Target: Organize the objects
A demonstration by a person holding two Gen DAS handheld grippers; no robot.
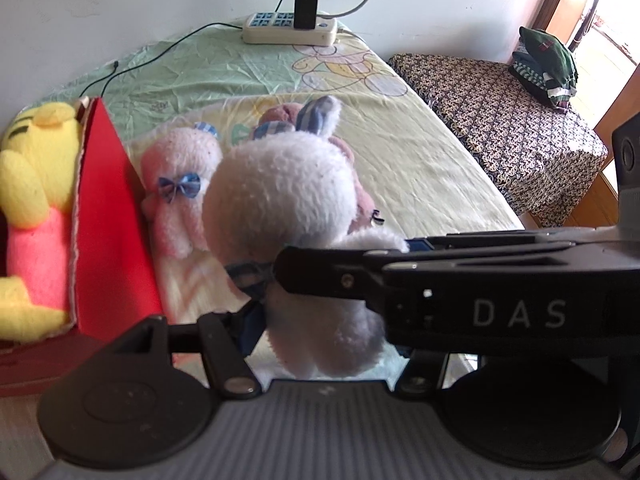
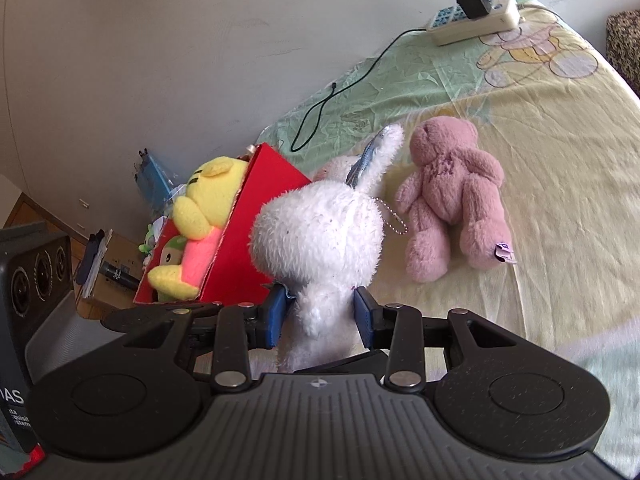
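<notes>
A white plush rabbit [image 1: 280, 196] [image 2: 320, 232] hangs above the bed, held by both tools. My right gripper [image 2: 320, 314] is shut on its neck, blue pads pressed in on both sides. In the left wrist view the right gripper's fingers [image 1: 320, 272] cross in from the right. My left gripper [image 1: 324, 328] is shut around the rabbit's lower body, its right finger hidden. An open red box [image 1: 108, 216] [image 2: 256, 208] at the left holds a yellow bear [image 1: 36, 168] [image 2: 208, 196]. A pale pink plush with a blue bow [image 1: 180, 184] lies beside the box, and a mauve bear [image 2: 452, 200] lies face down further right.
The bed sheet [image 1: 420, 160] runs back to the wall, where a power strip [image 1: 288, 28] [image 2: 472, 24] with a black charger trails a cable [image 1: 120, 72]. A patterned bench [image 1: 500, 120] with folded clothes [image 1: 544, 64] adjoins at the right. Clutter lies on the floor [image 2: 112, 264] left of the box.
</notes>
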